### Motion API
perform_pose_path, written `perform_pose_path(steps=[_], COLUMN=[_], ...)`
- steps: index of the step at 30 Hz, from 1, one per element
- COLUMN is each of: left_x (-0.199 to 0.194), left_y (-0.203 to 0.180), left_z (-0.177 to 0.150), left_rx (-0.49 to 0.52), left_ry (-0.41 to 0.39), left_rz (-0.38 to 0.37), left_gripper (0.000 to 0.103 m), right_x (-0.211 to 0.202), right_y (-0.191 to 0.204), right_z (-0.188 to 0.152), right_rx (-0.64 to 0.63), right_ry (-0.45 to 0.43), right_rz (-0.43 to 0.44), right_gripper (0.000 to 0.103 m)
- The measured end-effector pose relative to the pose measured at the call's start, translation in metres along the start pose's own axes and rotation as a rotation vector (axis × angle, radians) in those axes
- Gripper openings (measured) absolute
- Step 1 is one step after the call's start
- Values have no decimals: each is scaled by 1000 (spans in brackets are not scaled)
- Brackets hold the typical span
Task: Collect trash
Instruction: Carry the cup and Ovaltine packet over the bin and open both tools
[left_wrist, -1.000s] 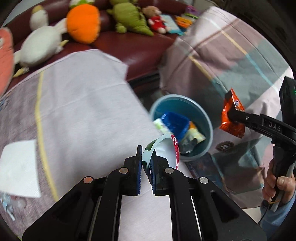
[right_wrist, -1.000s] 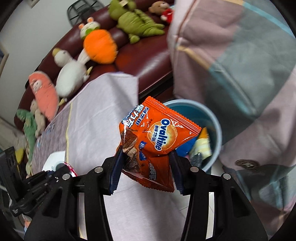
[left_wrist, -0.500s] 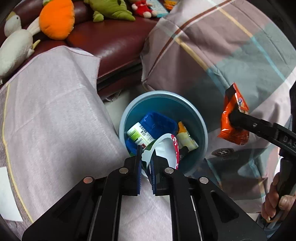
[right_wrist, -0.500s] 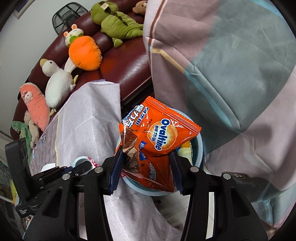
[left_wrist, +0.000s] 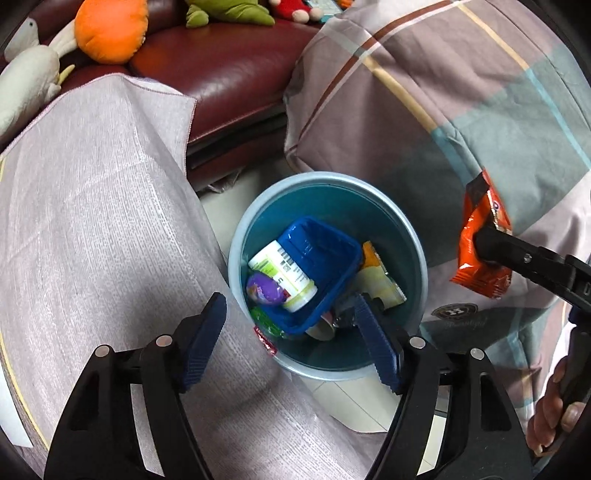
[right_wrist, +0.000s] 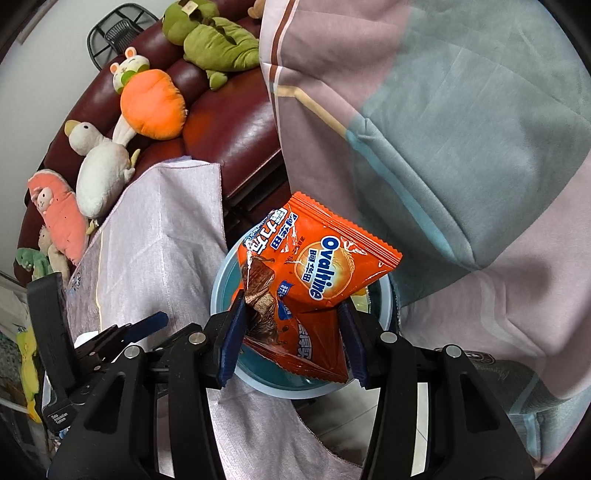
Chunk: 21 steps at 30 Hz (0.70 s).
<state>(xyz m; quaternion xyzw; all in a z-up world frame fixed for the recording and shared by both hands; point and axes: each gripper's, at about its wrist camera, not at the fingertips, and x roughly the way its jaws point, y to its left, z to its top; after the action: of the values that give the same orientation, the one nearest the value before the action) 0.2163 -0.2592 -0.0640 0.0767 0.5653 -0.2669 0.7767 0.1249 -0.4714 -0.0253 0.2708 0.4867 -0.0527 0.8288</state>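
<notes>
Left hand-held gripper (left_wrist: 288, 332) opening, nothing between its jaws, above blue bin (left_wrist: 413, 236) of trash, right hand-held gripper (right_wrist: 291, 332) clamping orange Ovaltine wrapper (right_wrist: 321, 273) over it

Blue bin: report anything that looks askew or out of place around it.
A red-and-white scrap lies draped over the blue bin rim beside the grey cloth, half outside. Inside, the blue tray lies tilted. The right gripper holds the orange wrapper over the bin.
</notes>
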Motion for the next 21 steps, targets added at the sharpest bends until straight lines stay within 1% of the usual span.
perform_pose_path(steps=[1, 3, 6, 9, 16, 18, 19, 20, 21], left_x=[-3, -7, -16, -22, -34, -36, -37, -38, -38], left_y=[1, 2, 4, 7, 23, 28, 32, 35, 38], left_z=[-1, -4, -11, -20, -36, -37, -38, -38, -39], left_rx=[-1, 1, 8, 5, -12, -20, -29, -34, -39], left_ry=[-5, -12, -24, -28, -37, -40, -41, -42, -43], left_rz=[4, 9, 20, 16, 12, 11, 10, 10, 8], left_gripper=[75, 81, 86, 88, 88, 88, 88, 88, 88], right_x=[0, 0, 1, 3, 16, 20, 22, 24, 26], right_y=[0, 3, 8, 14, 36, 42, 45, 48, 51], right_z=[1, 1, 2, 2, 7, 8, 9, 9, 9], right_rx=[0, -4, -16, -27, -71, -82, -88, -94, -95], right_ry=[1, 0, 1, 4, 27, 33, 36, 40, 42], right_rz=[1, 0, -1, -4, -13, -17, -20, -26, -30], right_gripper=[47, 47, 47, 47, 48, 52, 58, 66, 69])
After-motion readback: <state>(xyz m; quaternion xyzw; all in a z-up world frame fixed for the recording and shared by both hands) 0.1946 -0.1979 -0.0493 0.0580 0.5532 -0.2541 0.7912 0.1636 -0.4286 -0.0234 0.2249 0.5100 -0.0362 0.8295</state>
